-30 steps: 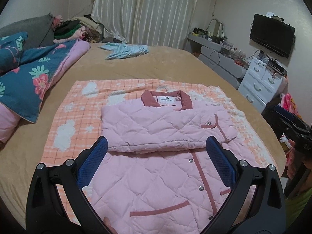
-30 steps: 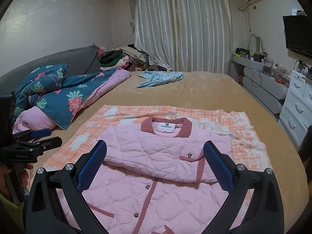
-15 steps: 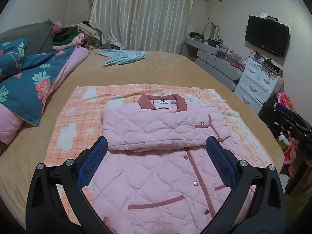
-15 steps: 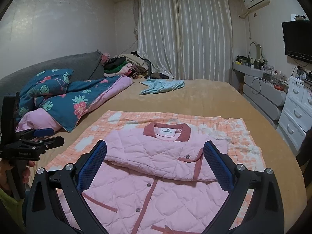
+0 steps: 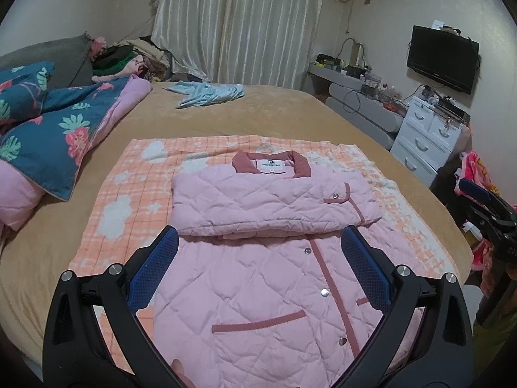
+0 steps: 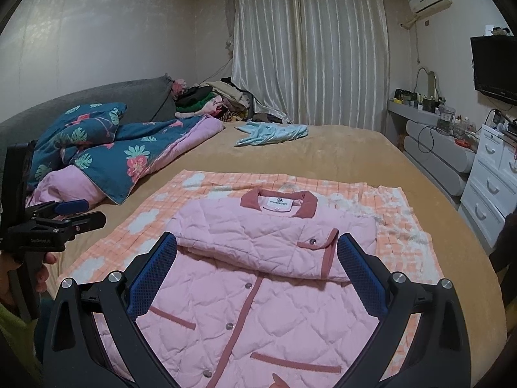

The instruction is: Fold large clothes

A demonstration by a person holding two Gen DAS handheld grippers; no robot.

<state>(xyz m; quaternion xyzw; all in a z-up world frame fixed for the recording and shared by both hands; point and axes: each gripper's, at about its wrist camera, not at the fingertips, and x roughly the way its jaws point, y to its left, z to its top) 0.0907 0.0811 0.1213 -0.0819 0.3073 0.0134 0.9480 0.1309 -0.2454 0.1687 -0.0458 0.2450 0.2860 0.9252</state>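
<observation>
Jacket (image 5: 268,278) on blanket (image 5: 129,190) on bed (image 5: 258,116) — quilt (image 5: 58,129) left, drawers (image 5: 426,139) right, garment (image 5: 206,93) behind

Pale curtains (image 6: 310,55) cover the far wall behind a tan bed (image 6: 323,152), white drawers (image 5: 426,135) under a wall TV (image 5: 442,58).

We have two cameras, one on each gripper, and both look forward between wide-apart blue fingers. The left gripper (image 5: 258,265) camera sits near the foot of the bed (image 5: 290,119), up above the pink jacket (image 5: 274,220), facing the curtains (image 5: 245,26). The right gripper (image 6: 257,271) camera looks the same way from just beside it. Both views share the jacket, the orange blanket (image 6: 206,184) and the curtains. Each camera sees the other gripper at its edge.
</observation>
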